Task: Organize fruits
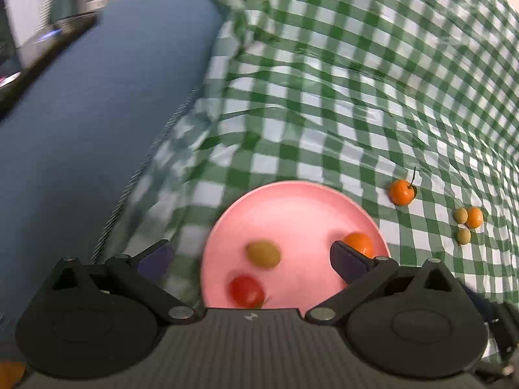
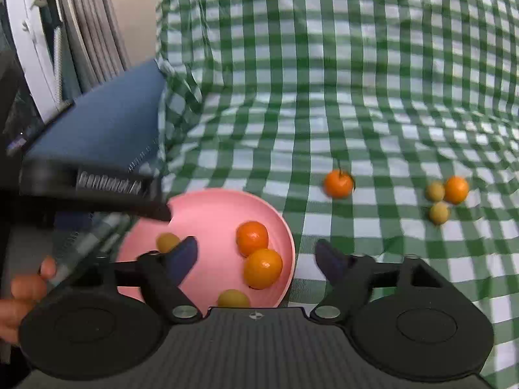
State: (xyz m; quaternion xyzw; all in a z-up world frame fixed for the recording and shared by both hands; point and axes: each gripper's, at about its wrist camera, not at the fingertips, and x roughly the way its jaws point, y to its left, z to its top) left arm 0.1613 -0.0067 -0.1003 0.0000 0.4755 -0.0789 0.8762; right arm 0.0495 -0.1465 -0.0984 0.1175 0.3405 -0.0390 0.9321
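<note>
A pink plate (image 1: 292,207) lies on the green checked cloth. In the left wrist view it holds a yellow-green fruit (image 1: 263,254), a red fruit (image 1: 246,291) and an orange (image 1: 359,243) behind the right finger. My left gripper (image 1: 249,253) hangs open above the plate, with nothing pressed between its pads. In the right wrist view the plate (image 2: 211,207) carries two oranges (image 2: 252,238) and two small yellow fruits (image 2: 167,242). My right gripper (image 2: 258,248) is open over the plate's right side, gripping nothing.
A stemmed orange (image 2: 338,183) lies loose on the cloth to the right of the plate. Further right, an orange (image 2: 455,189) sits with two yellow fruits (image 2: 439,213). A blue cushion (image 1: 97,113) borders the cloth on the left. A hand (image 2: 29,288) shows at the lower left.
</note>
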